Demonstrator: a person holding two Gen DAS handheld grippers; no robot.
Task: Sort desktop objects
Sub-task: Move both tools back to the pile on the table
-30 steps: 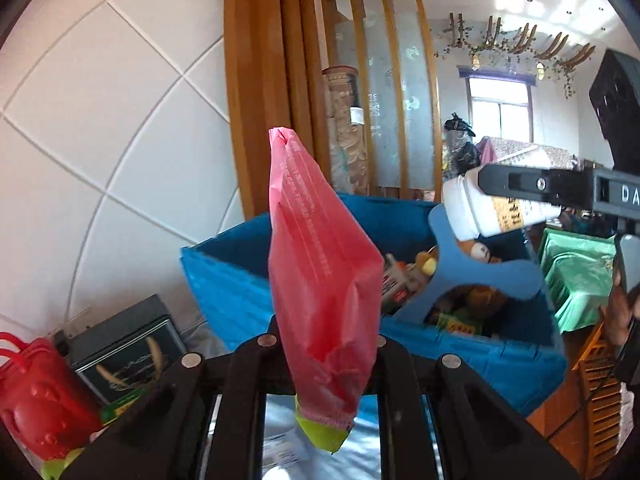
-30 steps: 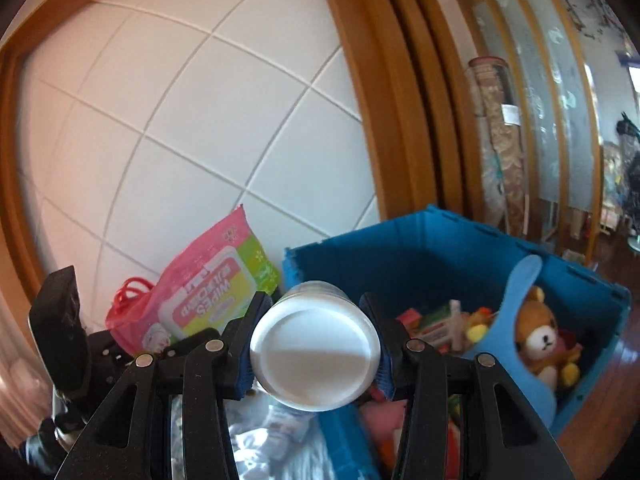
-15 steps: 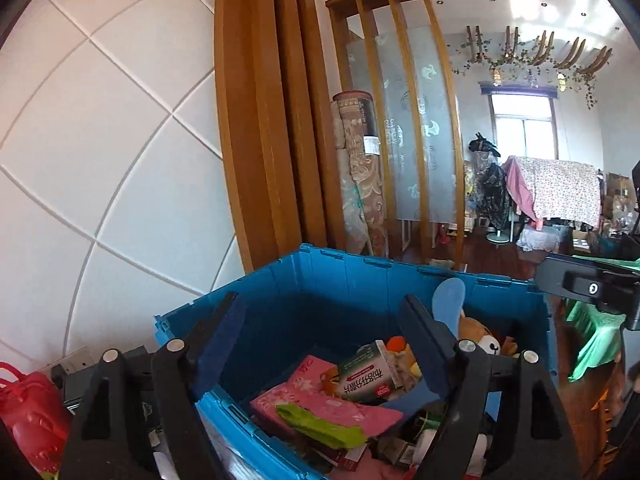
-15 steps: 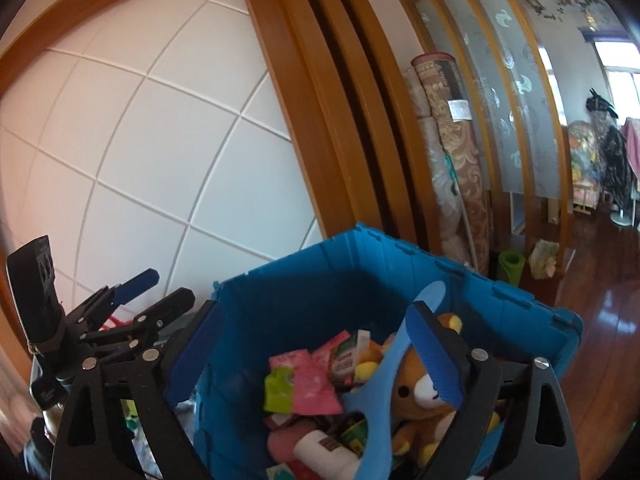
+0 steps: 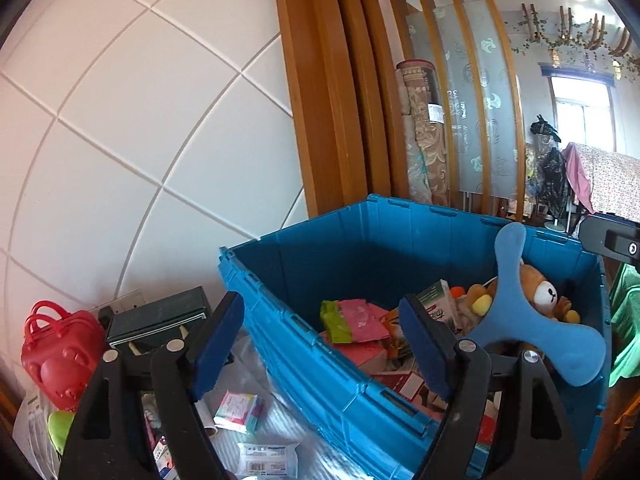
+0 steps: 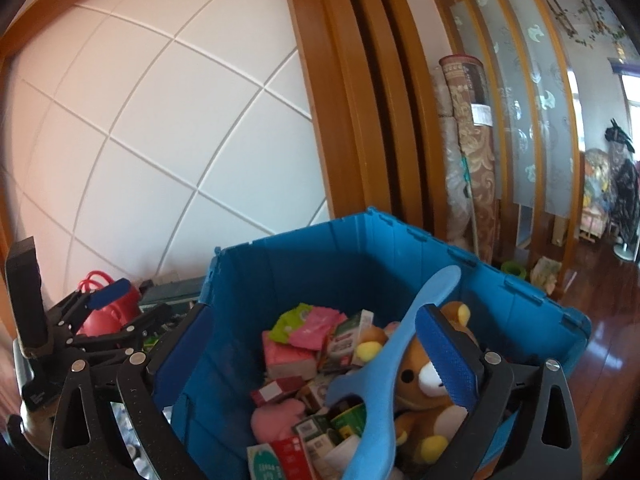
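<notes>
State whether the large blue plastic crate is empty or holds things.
Holds things: the blue plastic crate contains a brown teddy bear, a pink-and-green packet and small boxes.

A shiny, plastic-covered tabletop crowded with a bin and small goods

The blue bin stands on it just ahead and right of the left gripper, whose near wall passes between the open jaws. Left of that gripper sit a red toy bag and, beside it, a dark green box against the white wall. Under and between the jaws lie a small pink-and-blue packet and a white labelled pack, apart from each other. A green round thing shows below the red bag; what it is cannot be told.
</notes>
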